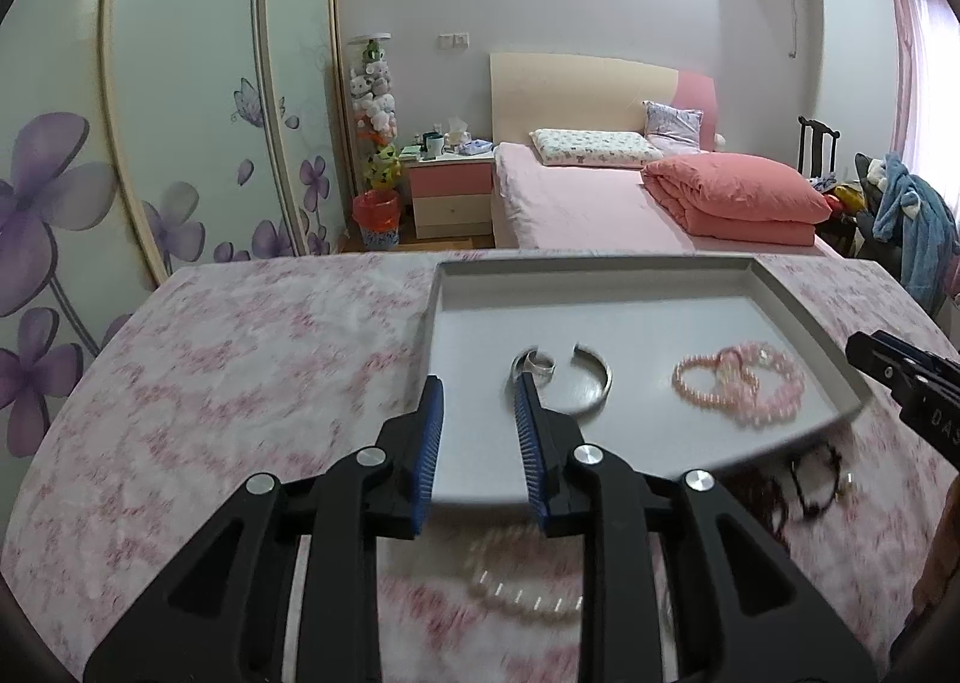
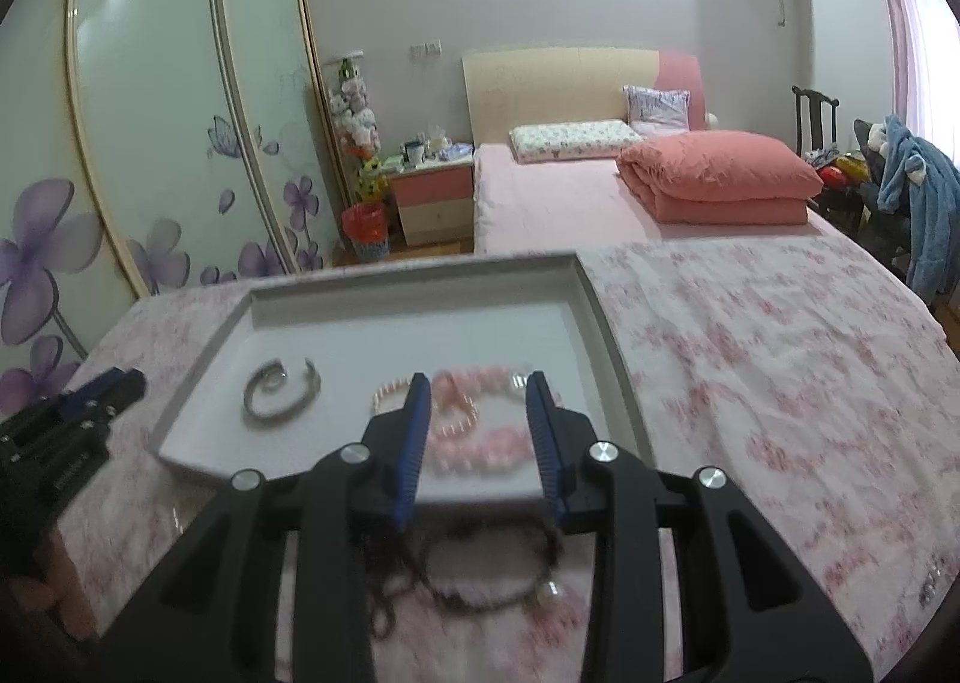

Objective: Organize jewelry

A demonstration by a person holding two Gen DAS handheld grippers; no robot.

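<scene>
Both grippers, left (image 1: 480, 443) and right (image 2: 477, 437), hang parted and empty over the tray's (image 1: 837, 350) near edge, a pearl bracelet (image 1: 528, 581) on the cloth beneath the left, dark cords (image 2: 480, 569) crosswise beneath the right.

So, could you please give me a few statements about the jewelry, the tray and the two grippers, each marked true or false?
1. The silver bangle lies in the grey tray. True.
2. The pink bead bracelets lie outside the tray. False: they lie inside it.
3. The dark cord bracelet lies on the floral cloth. True.
4. The right gripper holds a bracelet. False: nothing sits between its open jaws.
5. The left gripper is empty. True.
</scene>
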